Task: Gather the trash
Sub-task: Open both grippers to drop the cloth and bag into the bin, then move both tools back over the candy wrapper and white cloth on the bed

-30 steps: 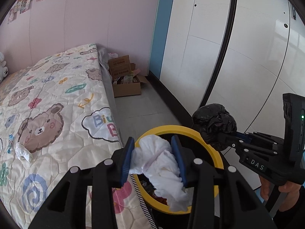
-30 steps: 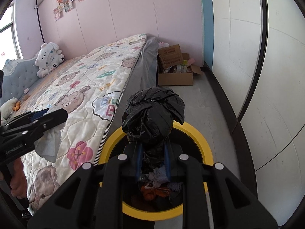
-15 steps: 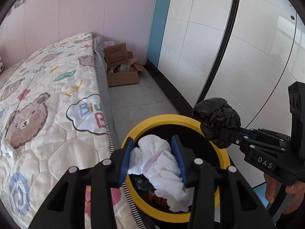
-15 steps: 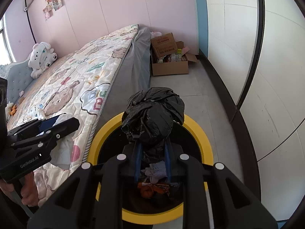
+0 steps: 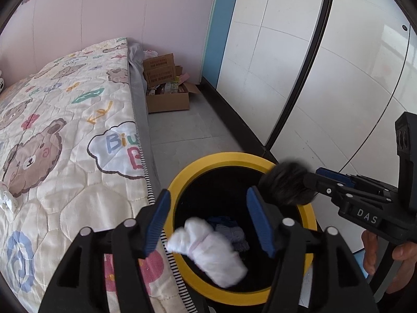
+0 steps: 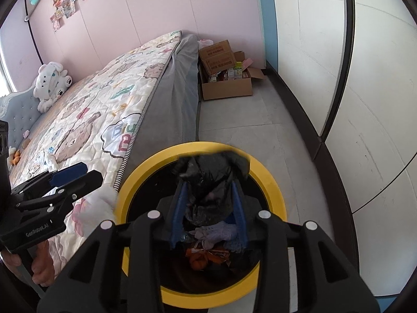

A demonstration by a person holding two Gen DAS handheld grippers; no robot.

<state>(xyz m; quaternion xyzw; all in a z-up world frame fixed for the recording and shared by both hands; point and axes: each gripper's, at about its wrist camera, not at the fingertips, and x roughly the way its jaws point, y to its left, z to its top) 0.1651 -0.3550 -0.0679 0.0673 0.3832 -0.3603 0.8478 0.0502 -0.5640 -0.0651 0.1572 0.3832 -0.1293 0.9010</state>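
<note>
A yellow-rimmed black trash bin [image 5: 234, 157] stands on the floor beside the bed; it also shows in the right wrist view [image 6: 271, 182]. My left gripper [image 5: 208, 219] is open above the bin, and a crumpled white tissue [image 5: 208, 250] is falling below its fingers, blurred. My right gripper [image 6: 208, 214] has its jaws spread, and a crumpled black plastic bag [image 6: 211, 185] sits blurred between them over the bin. The bag also shows in the left wrist view [image 5: 286, 182]. Trash lies inside the bin.
A bed with a bear-print quilt [image 5: 65, 135] lies to the left. An open cardboard box [image 6: 226, 78] stands on the floor by the pink wall. White wardrobe doors [image 5: 299, 65] run along the right. A white plush toy [image 6: 50, 83] sits on the bed.
My left gripper has opened and let go of the white tissue, which drops toward the bin. My right gripper has spread its jaws around the black bag, which now blurs.
</note>
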